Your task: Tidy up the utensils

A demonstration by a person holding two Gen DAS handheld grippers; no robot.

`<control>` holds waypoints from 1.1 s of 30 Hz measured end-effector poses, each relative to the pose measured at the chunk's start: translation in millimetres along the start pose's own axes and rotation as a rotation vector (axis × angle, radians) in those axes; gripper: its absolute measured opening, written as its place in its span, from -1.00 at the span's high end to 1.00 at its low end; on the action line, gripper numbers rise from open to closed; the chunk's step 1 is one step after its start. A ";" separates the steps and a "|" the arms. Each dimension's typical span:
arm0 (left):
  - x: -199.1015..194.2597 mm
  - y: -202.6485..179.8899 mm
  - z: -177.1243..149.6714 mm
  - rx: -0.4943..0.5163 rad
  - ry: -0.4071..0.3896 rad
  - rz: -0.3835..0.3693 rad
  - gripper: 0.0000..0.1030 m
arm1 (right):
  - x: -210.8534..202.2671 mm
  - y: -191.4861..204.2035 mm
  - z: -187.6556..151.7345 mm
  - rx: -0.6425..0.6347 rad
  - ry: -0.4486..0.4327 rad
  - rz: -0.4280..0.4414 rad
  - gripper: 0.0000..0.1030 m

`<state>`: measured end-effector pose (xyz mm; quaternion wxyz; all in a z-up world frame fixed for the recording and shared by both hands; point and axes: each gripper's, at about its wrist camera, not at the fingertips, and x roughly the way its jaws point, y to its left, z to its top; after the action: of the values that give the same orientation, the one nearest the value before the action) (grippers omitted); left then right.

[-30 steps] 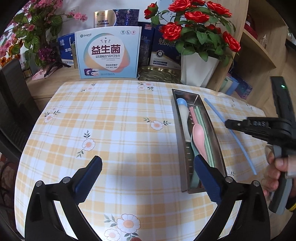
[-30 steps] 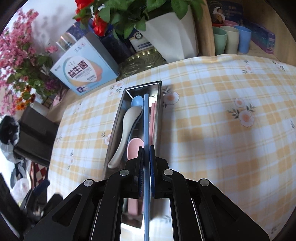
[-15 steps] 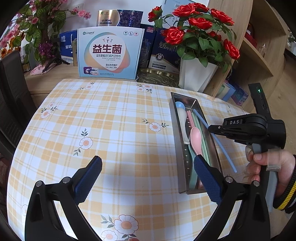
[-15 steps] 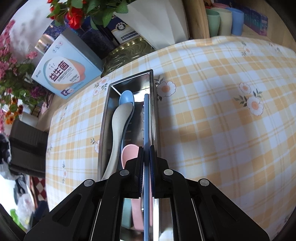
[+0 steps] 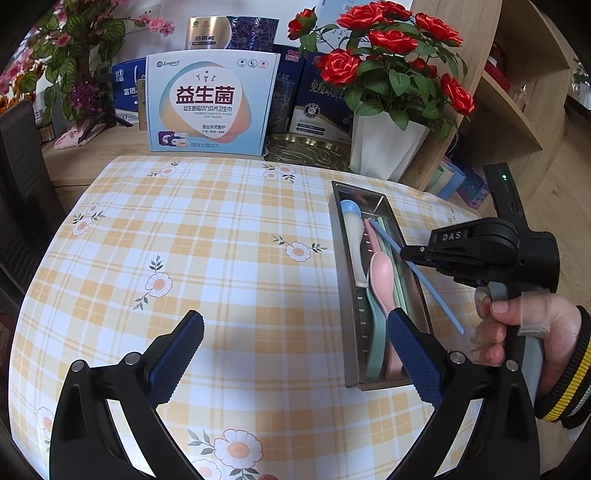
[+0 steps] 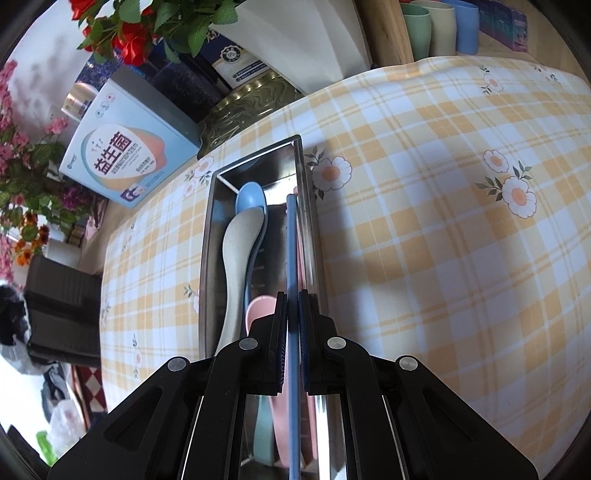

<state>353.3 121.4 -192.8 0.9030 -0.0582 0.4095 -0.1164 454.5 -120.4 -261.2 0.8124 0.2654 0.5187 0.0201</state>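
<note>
A long steel tray [image 5: 344,280] lies on the checked tablecloth at the right and holds a cream spoon [image 5: 356,240], a blue spoon [image 5: 350,207], a pink spoon [image 5: 383,273] and green and pink sticks. My right gripper [image 6: 291,332] is shut on a blue chopstick [image 6: 291,236], held over the tray [image 6: 207,266] with its far tip low inside. It also shows in the left wrist view [image 5: 408,254], chopstick [image 5: 436,291] tilted. My left gripper [image 5: 293,350] is open and empty above the cloth, left of the tray's near end.
A white vase of red roses [image 5: 384,147], a gold dish [image 5: 306,151] and printed boxes [image 5: 210,103] stand behind the table. Cups [image 6: 436,26] sit on a wooden shelf at the right. A dark chair [image 5: 18,177] stands at the left.
My right gripper has carried the blue chopstick left from beside the tray to over it and lowered it, its tip now inside. My left gripper has stayed open.
</note>
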 end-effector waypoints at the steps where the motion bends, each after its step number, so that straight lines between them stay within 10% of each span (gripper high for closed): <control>1: 0.1 -0.9 0.2 0.002 0.000 -0.001 -0.88 | 0.7 -0.2 0.6 0.005 0.000 0.002 0.88; 11: -1.0 -5.2 6.3 0.006 0.008 0.017 -0.88 | -4.1 7.2 1.9 -0.034 0.011 0.032 0.85; 24: -16.9 -29.1 31.7 0.049 -0.005 0.101 -0.88 | -85.6 15.8 -3.0 -0.392 -0.130 -0.042 0.82; 28: -28.6 -43.6 39.1 0.072 -0.019 0.111 -0.88 | -120.8 6.6 -7.8 -0.445 -0.200 -0.034 -0.08; 33: -43.7 -70.6 45.3 0.135 -0.042 0.094 -0.88 | -160.2 -8.5 -14.6 -0.480 -0.251 -0.008 -0.46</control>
<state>348.1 64.9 -117.1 0.9178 0.0196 0.3838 -0.0997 366.2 -171.0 -136.4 0.9101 0.0636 0.3953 0.1064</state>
